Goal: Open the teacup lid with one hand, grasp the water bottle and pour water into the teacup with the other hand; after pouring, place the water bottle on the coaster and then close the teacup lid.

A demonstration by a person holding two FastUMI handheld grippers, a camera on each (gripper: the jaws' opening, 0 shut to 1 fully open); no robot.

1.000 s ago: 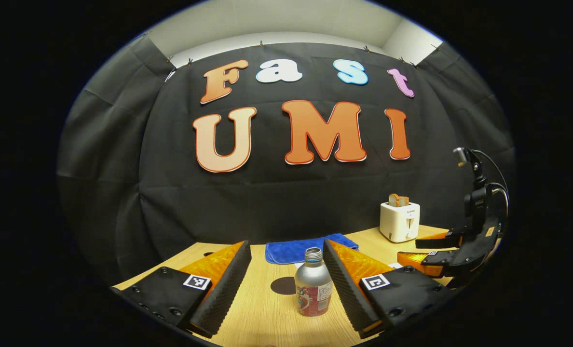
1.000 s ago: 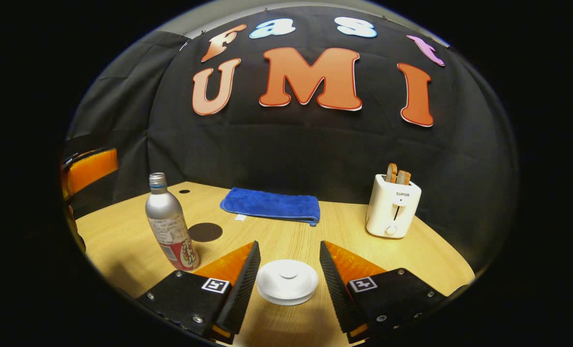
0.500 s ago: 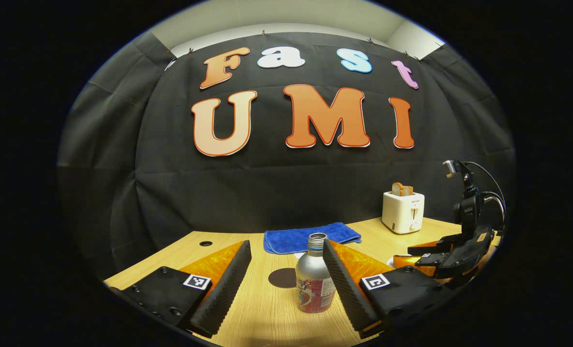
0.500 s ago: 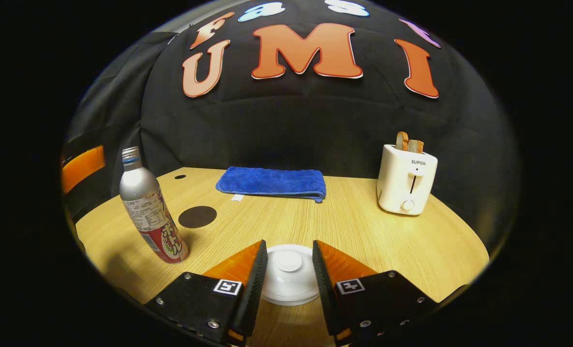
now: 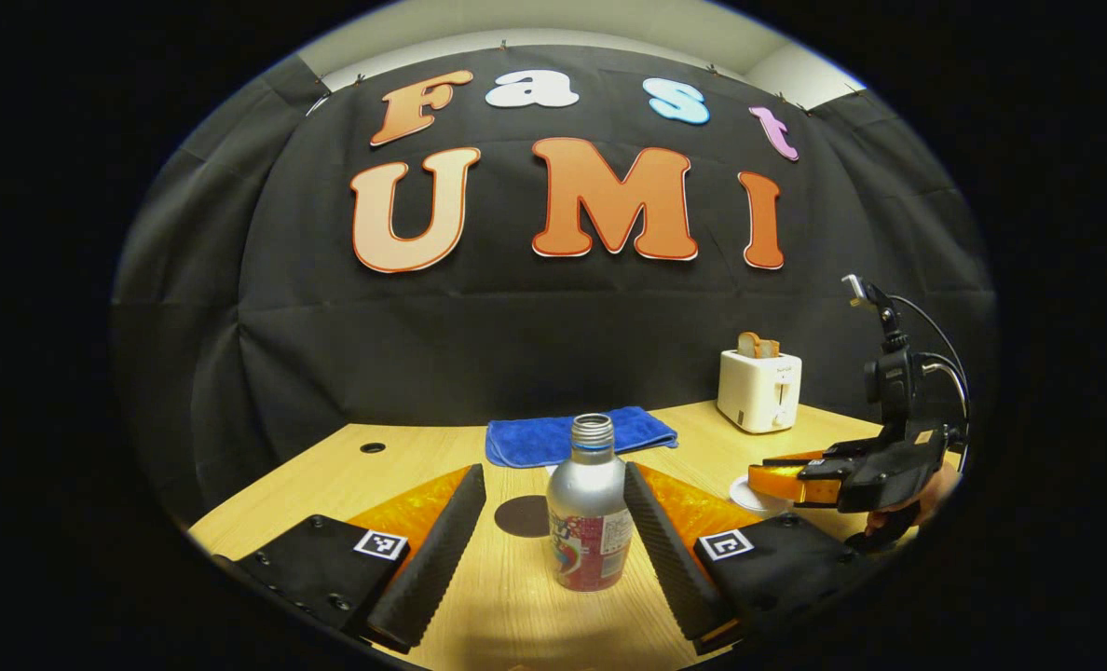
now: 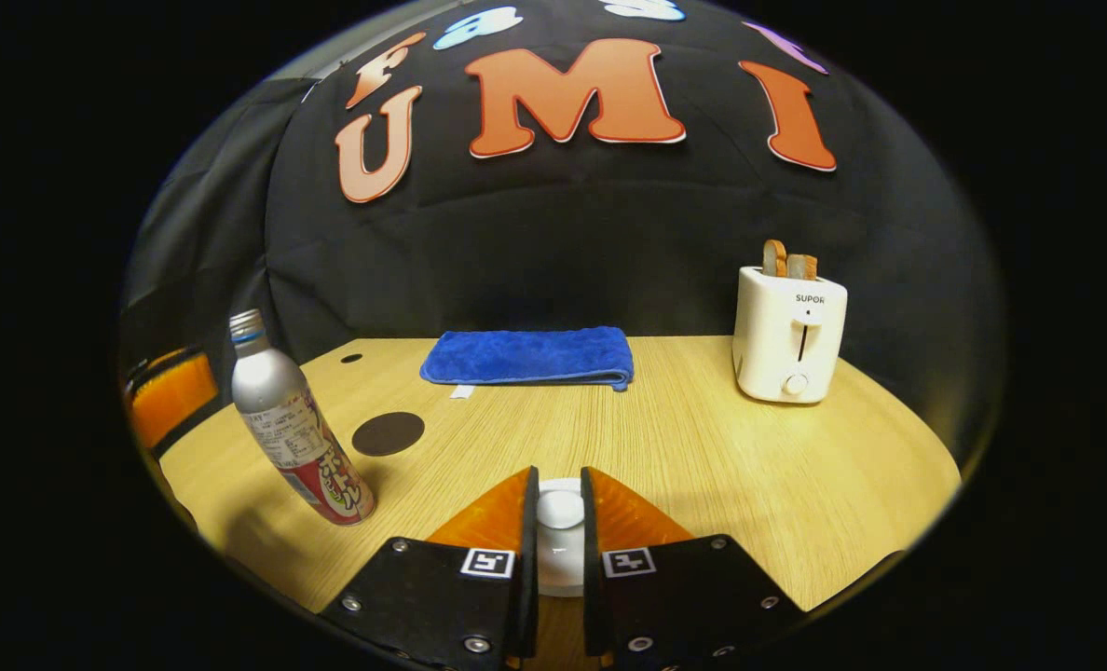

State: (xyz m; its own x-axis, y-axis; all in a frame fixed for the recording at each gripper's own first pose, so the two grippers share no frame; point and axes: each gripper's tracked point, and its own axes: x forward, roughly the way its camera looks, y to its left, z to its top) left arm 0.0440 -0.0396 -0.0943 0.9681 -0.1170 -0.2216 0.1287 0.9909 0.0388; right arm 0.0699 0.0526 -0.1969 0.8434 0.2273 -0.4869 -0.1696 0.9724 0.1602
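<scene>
The right gripper [image 6: 553, 522] has narrow jaws closed on the knob of the white round teacup lid [image 6: 560, 510]; a shallow grip may let it slip when lifted. The left gripper [image 5: 553, 531] has wide jaws flanking the uncapped silver metal water bottle [image 5: 588, 508] on the wooden desk [image 5: 404, 457], so an off-centre closure may tip it. The right gripper view alone shows the knob contact.

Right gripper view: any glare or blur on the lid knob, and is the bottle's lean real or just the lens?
Right gripper view: lid knob sharp, no glare; water bottle leans near the rim, likely fisheye. Left gripper view: the bottle stands upright at centre, soft sheen on its shoulder, table edge bowed.
</scene>
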